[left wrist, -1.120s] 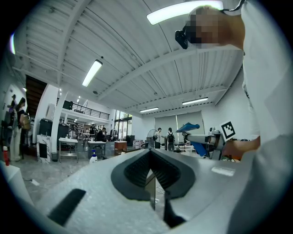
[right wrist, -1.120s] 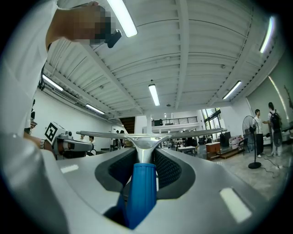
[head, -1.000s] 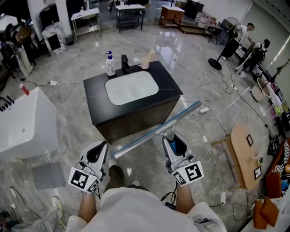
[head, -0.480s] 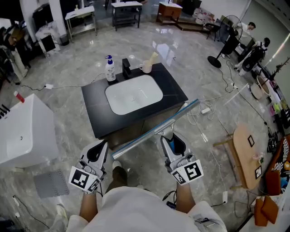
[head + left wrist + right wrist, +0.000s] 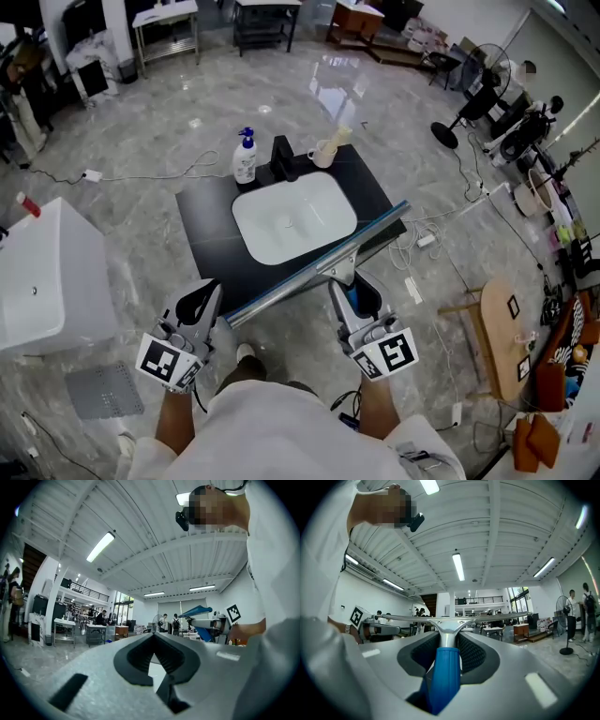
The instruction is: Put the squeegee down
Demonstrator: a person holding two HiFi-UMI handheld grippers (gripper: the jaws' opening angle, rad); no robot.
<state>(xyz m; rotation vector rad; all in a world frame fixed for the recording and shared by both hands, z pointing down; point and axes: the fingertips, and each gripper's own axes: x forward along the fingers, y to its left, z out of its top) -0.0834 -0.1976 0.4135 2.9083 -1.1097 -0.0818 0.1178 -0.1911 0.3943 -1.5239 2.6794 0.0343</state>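
Note:
The squeegee (image 5: pixel 319 262) has a long metal blade and a blue handle (image 5: pixel 444 677). My right gripper (image 5: pixel 349 281) is shut on that handle and points level, with the blade (image 5: pixel 450 618) crosswise just past the jaws. In the head view the blade hangs slantwise over the near edge of a black vanity (image 5: pixel 211 246) with a white sink (image 5: pixel 293 222). My left gripper (image 5: pixel 212 289) is shut and holds nothing, level, to the left of the blade's near end. In the left gripper view its jaws (image 5: pixel 153 637) meet at the tips, and the squeegee (image 5: pixel 197 611) shows at the right.
On the vanity's far edge stand a soap bottle (image 5: pixel 245 156), a black faucet (image 5: pixel 282 155) and a cup (image 5: pixel 324 151). A white tub (image 5: pixel 42 281) and a grey mat (image 5: pixel 103 389) lie left. Cables and a wooden table (image 5: pixel 502 328) are at the right, with fans (image 5: pixel 469 103) behind.
The vanity has come nearer in the head view as both grippers moved forward together. The squeegee's blade now reaches over the vanity's near edge. The grip is unchanged.

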